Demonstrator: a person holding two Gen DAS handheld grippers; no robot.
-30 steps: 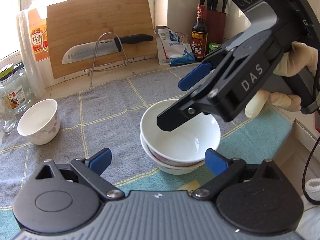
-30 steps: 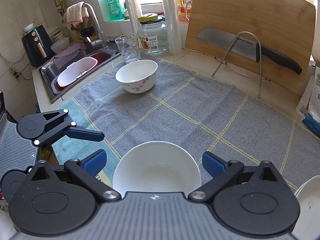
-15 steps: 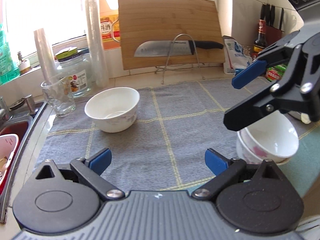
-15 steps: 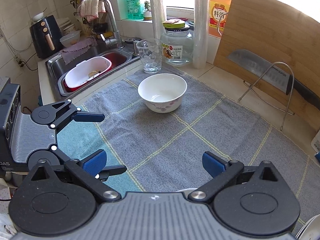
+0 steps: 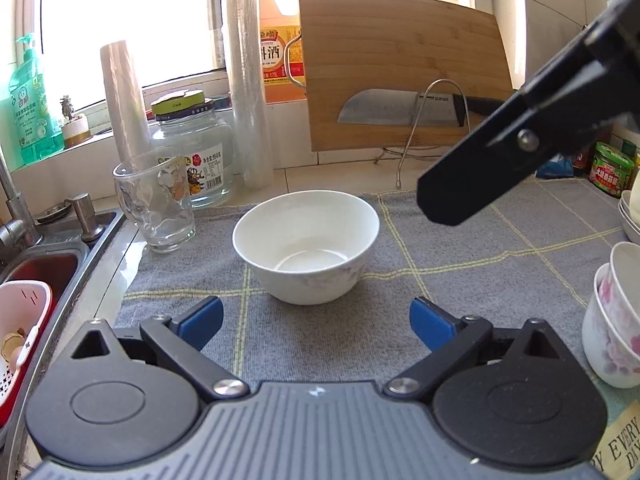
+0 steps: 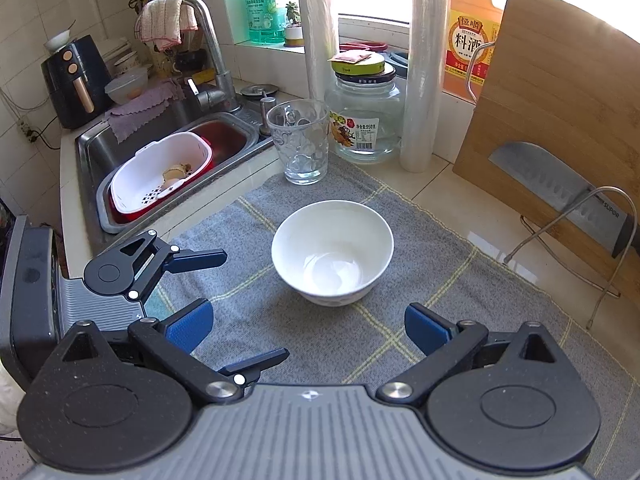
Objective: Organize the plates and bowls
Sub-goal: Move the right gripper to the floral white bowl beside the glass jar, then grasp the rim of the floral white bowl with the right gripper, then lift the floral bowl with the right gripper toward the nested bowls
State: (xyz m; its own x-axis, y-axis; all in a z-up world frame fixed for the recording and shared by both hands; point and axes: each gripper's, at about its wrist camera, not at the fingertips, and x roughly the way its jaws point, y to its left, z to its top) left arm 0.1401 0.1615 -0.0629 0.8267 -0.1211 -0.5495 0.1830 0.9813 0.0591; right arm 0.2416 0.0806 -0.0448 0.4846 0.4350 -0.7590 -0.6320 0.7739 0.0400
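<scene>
Spanning most of the counter, the grey towel (image 6: 420,248) carries the task's items. At its right edge in the left wrist view, 2 nested bowls form the stack (image 5: 612,320), with plates (image 5: 630,216) just behind them. A single bowl (image 5: 306,246) sits upright and alone near the towel's sink end, just beside the glass (image 6: 298,142) and well apart from the stack.

The coming move is judged to be a pick of this bowl for the stack. The bowl is round, so no long axis applies; only the rim bearing matters. It is seen dead ahead of both grippers, centred between each pair of pads. The left gripper (image 5: 316,318) is spread wide and holds nothing; the right gripper (image 6: 308,328) is likewise spread and empty. Both stand near the bowl, neither touching it. Which is nearer cannot be told with certainty; the left appears lower.
</scene>
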